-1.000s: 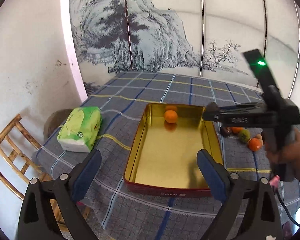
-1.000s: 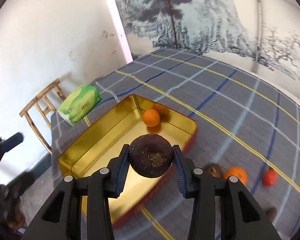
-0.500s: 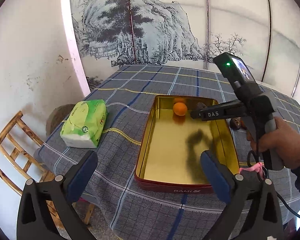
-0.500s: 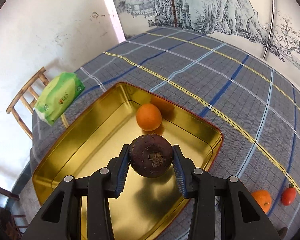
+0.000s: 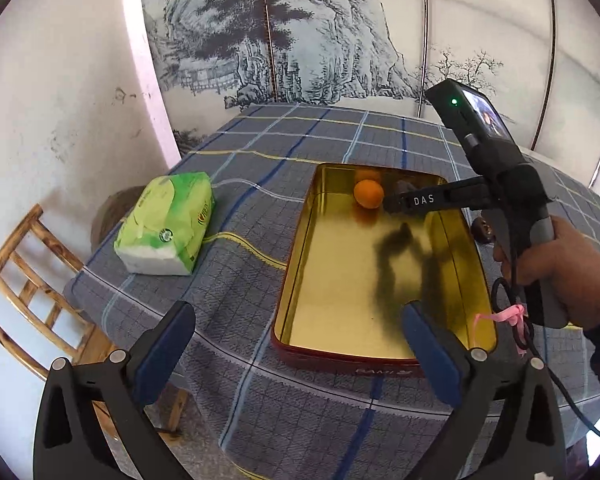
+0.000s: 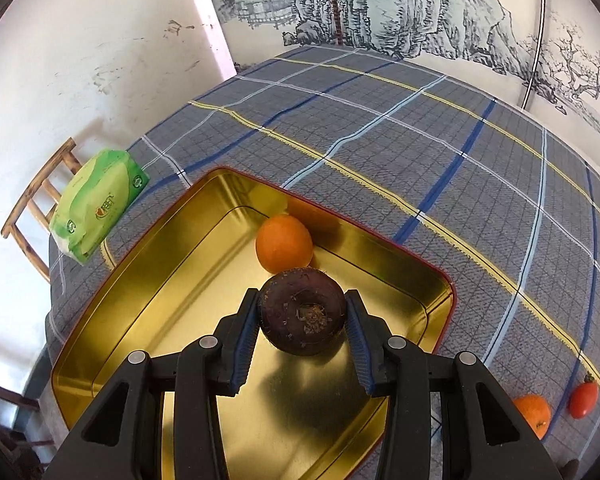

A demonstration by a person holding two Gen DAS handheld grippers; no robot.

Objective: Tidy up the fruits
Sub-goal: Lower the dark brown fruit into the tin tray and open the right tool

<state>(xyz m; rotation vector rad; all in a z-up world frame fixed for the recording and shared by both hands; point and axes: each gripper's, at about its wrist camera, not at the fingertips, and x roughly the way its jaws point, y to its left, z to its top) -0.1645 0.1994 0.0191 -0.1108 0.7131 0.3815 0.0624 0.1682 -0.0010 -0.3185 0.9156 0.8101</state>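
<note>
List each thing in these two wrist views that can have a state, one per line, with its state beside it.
Gold tin: open, no lid on it, one fruit inside.
Orange: resting in the tin's far corner.
Dark round fruit: clamped, held over the tin.
Right gripper: jaws shut on the dark fruit.
Left gripper: jaws wide, empty.
Tissue pack: lying on the cloth, looks sealed.

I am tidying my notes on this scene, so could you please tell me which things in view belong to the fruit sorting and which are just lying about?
Part of the job:
- gold tin
- orange lying in the tin
- dark round fruit, clamped in the right gripper
- second orange and small red fruit out on the checked cloth

Just lying about:
- green tissue pack
- wooden chair
</note>
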